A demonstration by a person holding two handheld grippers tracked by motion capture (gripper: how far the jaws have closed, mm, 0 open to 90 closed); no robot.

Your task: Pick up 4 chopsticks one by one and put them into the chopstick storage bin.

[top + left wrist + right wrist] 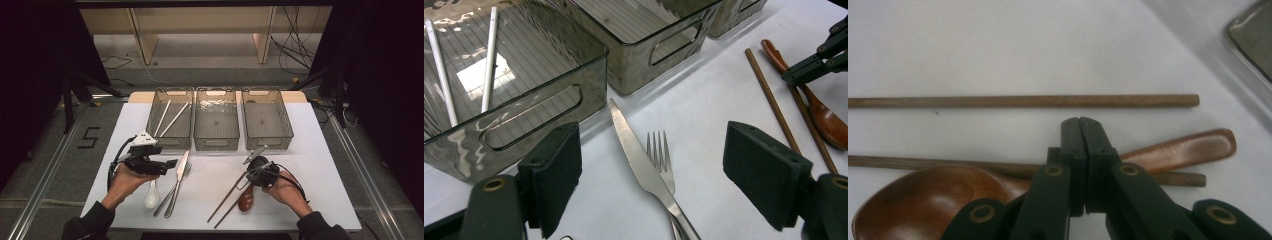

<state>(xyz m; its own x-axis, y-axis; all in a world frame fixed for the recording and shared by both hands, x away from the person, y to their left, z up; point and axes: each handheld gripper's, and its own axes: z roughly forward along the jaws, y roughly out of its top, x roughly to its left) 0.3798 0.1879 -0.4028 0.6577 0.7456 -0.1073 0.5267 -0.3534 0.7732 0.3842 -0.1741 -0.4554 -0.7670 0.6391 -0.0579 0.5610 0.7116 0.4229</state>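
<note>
right gripper (pixel 1082 125): jaws pressed together, empty, over the spoon (pixel 938 192) | chopsticks (pixel 1023 101): one under it, one just beyond | left gripper (pixel 651 170): jaws wide, empty | knife (pixel 639 160) and fork (pixel 659 150) between and ahead | bins (pixel 589 75) beyond

Three clear bins (pixel 216 125) in row; white chopsticks (pixel 169 119) in leftmost; white spoon (pixel 152 196).

Left tool (pixel 172 163) gapes wide; right tool (pixel 248 161) is clamped together.
</note>
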